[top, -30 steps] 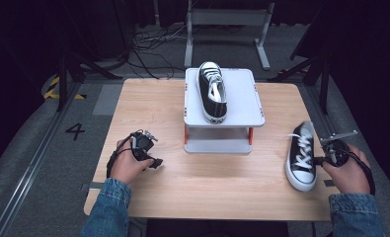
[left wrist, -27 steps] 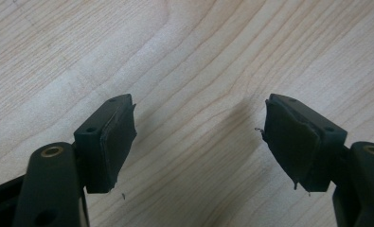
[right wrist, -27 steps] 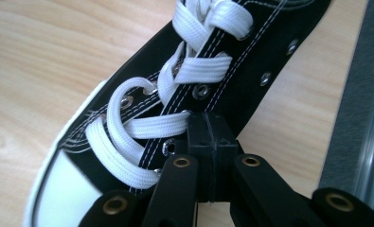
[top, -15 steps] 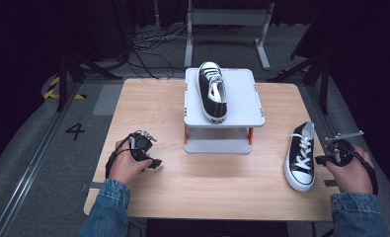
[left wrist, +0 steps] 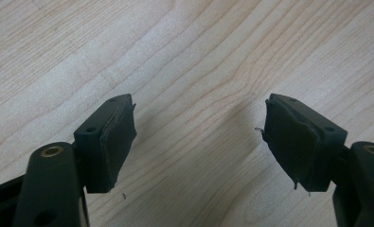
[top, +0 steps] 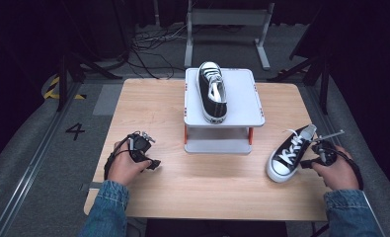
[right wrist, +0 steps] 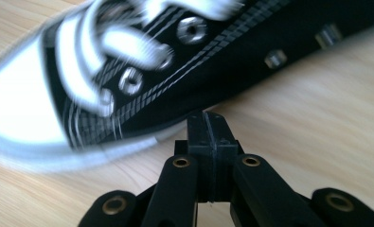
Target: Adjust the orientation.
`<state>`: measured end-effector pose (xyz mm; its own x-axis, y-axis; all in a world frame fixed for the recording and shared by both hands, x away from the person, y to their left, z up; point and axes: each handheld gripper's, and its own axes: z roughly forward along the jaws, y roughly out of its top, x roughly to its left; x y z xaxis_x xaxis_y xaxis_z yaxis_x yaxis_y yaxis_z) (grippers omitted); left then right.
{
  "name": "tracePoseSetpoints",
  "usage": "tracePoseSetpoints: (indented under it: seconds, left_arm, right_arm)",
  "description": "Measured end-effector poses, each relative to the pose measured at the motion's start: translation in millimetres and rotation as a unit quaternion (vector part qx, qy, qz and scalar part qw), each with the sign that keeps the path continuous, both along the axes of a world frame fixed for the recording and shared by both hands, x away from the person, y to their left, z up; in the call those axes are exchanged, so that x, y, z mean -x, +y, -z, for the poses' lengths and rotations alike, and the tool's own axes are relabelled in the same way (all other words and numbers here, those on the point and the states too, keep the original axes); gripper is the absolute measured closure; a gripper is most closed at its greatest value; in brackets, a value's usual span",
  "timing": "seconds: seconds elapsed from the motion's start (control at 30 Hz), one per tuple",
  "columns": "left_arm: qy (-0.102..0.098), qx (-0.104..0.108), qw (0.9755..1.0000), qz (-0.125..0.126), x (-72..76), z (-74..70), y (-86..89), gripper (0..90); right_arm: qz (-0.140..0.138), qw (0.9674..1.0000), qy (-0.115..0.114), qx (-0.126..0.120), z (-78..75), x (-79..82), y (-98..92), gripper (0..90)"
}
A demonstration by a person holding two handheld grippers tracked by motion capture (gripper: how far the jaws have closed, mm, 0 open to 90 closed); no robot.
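Closed claw [right wrist: 207, 124] beside sneaker [right wrist: 128, 71]

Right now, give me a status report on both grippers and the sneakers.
Left gripper open over bare table. Right gripper shut, empty, beside loose sneaker. Other sneaker on grey stand. Nothing in the way.

We are in a lab or recording studio, not a home. A lone wooden table [top: 173, 187] stands on grey carpeted flooring [top: 29, 163] marked with a black "4" [top: 75, 131] and yellow-black hazard tape [top: 52, 88]. Around it we note black surrounds, loose cables [top: 153, 44] on the floor, metal stand legs [top: 64, 74] and a grey frame [top: 227, 19] behind.
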<state>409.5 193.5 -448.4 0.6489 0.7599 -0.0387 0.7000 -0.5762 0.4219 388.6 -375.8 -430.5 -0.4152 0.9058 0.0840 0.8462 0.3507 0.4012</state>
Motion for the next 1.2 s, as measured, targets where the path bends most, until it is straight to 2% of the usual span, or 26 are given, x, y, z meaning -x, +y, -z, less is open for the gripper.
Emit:
tracePoseSetpoints:
  seconds: [0.07, 0.1, 0.13, 0.3, 0.4, 0.43, 0.47, 0.5, 0.53, 0.6, 0.67, 0.73, 0.8, 0.87, 1.03, 1.1, 1.17, 1.2]
  left_arm:
    - [0.0, -0.003, 1.0, -0.004, 0.7, 0.0, -0.1, 26.3]
    - [0.0, -0.003, 1.0, -0.003, 0.9, 0.1, 0.3, 26.2]
    - [-0.002, -0.006, 1.0, -0.001, 1.0, 0.3, 1.2, 26.3]
    - [-0.002, -0.003, 1.0, -0.002, 1.7, 0.2, 2.0, 26.2]
    - [-0.003, -0.002, 1.0, -0.005, 2.5, -0.5, 3.7, 26.2]
    - [-0.001, -0.002, 1.0, -0.008, 3.1, -0.4, 4.2, 26.1]
    - [0.001, -0.001, 1.0, -0.008, 4.3, 0.5, 5.4, 26.2]
    - [0.001, -0.001, 1.0, -0.008, 4.3, 0.5, 5.4, 26.1]
    - [0.003, -0.004, 0.9999, -0.01, 7.0, 1.2, 7.0, 26.1]
    - [0.002, -0.004, 0.9999, -0.011, 8.6, 1.7, 8.4, 26.1]
    - [0.002, -0.007, 0.9999, -0.015, 11.4, 1.8, 11.6, 26.1]
    - [0.003, -0.006, 0.9998, -0.018, 13.3, 1.8, 14.2, 25.9]
    - [0.004, -0.005, 0.9998, -0.02, 14.7, 2.1, 15.5, 26.0]
    - [0.005, -0.003, 0.9998, -0.021, 15.0, 2.2, 15.6, 26.1]
    - [0.004, 0.001, 0.9999, -0.015, 12.0, 1.5, 13.1, 26.1]
    - [0.002, 0.005, 0.9999, -0.012, 9.9, 0.2, 10.3, 26.1]
    - [0.007, 0.008, 0.9999, -0.009, 7.5, 0.0, 6.6, 26.1]
    - [0.001, 0.005, 1.0, -0.003, 5.4, 0.0, 4.8, 26.1]
  right_arm:
    - [-0.009, 1.0, -0.002, 0.003, 0.2, -1.5, 7.2, 90.0]
    - [-0.031, 0.9995, -0.008, 0.003, 0.7, -4.4, 19.3, 88.2]
    - [-0.035, 0.9994, -0.008, -0.005, 1.2, -5.4, 22.9, 85.8]
    - [-0.052, 0.9982, -0.021, -0.02, 0.4, -5.2, 26.1, 77.5]
    - [-0.048, 0.9967, -0.061, -0.026, -21.1, 1.0, 17.6, 69.6]
    - [-0.043, 0.9946, -0.093, -0.009, -32.3, 3.4, 10.4, 60.0]
    - [-0.041, 0.9926, -0.114, 0.006, -36.5, 3.9, 6.2, 54.9]
    - [-0.041, 0.9926, -0.114, 0.006, -36.5, 3.9, 6.2, 54.9]
    - [-0.042, 0.9892, -0.138, 0.026, -38.9, 1.9, -1.9, 46.7]
    - [-0.042, 0.9892, -0.137, 0.031, -37.4, -0.2, -5.0, 43.3]
    - [-0.05, 0.9869, -0.146, 0.048, -32.7, -5.8, -7.7, 39.1]
    - [-0.064, 0.9875, -0.135, 0.05, -26.3, -13.1, -5.7, 38.0]
    - [-0.079, 0.9891, -0.117, 0.042, -16.7, -19.8, -1.6, 35.6]
    - [-0.089, 0.9878, -0.115, 0.055, -12.2, -21.3, 1.8, 36.7]
    - [-0.077, 0.989, -0.1, 0.077, -20.9, -9.1, 7.3, 51.3]
    - [-0.076, 0.992, -0.077, 0.065, -23.9, -0.8, 8.4, 53.8]
    - [-0.078, 0.9929, -0.069, 0.058, -25.9, 6.7, 11.2, 53.8]
    - [-0.079, 0.9932, -0.063, 0.058, -26.7, 9.7, 13.7, 53.8]
